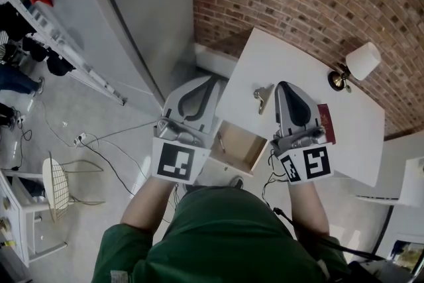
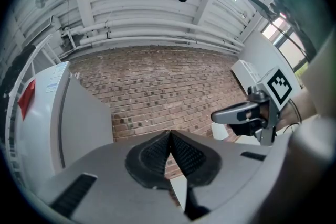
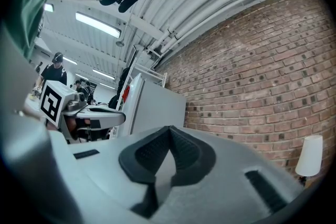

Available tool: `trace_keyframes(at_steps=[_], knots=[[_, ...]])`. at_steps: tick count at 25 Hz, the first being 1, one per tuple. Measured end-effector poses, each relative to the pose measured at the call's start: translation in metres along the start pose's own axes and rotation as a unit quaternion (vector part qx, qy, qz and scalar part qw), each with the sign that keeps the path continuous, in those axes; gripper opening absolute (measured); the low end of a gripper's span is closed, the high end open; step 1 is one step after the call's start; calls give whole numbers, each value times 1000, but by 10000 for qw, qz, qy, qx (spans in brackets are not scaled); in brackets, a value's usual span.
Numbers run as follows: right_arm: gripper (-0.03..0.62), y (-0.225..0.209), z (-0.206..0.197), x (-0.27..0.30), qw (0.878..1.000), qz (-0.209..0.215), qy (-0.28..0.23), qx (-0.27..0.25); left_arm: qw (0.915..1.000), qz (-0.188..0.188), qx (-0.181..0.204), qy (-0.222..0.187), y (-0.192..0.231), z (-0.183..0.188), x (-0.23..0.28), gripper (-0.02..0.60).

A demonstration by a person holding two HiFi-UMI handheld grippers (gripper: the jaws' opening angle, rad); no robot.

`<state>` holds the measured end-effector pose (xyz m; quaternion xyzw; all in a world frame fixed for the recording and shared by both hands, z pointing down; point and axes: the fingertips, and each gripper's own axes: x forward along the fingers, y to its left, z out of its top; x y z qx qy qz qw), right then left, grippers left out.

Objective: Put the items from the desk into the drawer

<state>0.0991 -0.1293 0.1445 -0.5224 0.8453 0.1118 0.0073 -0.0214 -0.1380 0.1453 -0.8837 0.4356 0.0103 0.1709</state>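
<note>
In the head view a white desk [image 1: 291, 63] stands against a brick wall, its drawer [image 1: 238, 146] pulled open below the front edge. A metal binder clip [image 1: 263, 96] lies on the desk near the front. A dark red booklet [image 1: 326, 122] lies just right of my right gripper [image 1: 285, 85], which hangs over the desk, shut and empty. My left gripper [image 1: 213, 80] is held left of the desk, above the floor, shut with nothing in it. Both gripper views point up at the brick wall, pads [image 2: 157, 155] and pads [image 3: 184, 152] touching at the tips.
A white table lamp [image 1: 358, 64] stands at the desk's back right corner. A grey cabinet [image 1: 126, 16] rises to the left. Cables [image 1: 106, 149] and a wire chair [image 1: 59, 185] are on the floor at left. A white unit [image 1: 411, 189] stands right.
</note>
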Motion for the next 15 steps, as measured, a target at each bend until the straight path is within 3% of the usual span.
trace_keyframes(at_steps=[15], knots=[[2,-23,-7,-14,9999,100,-43,78,9989,275,-273,256,-11,-6,9,8]])
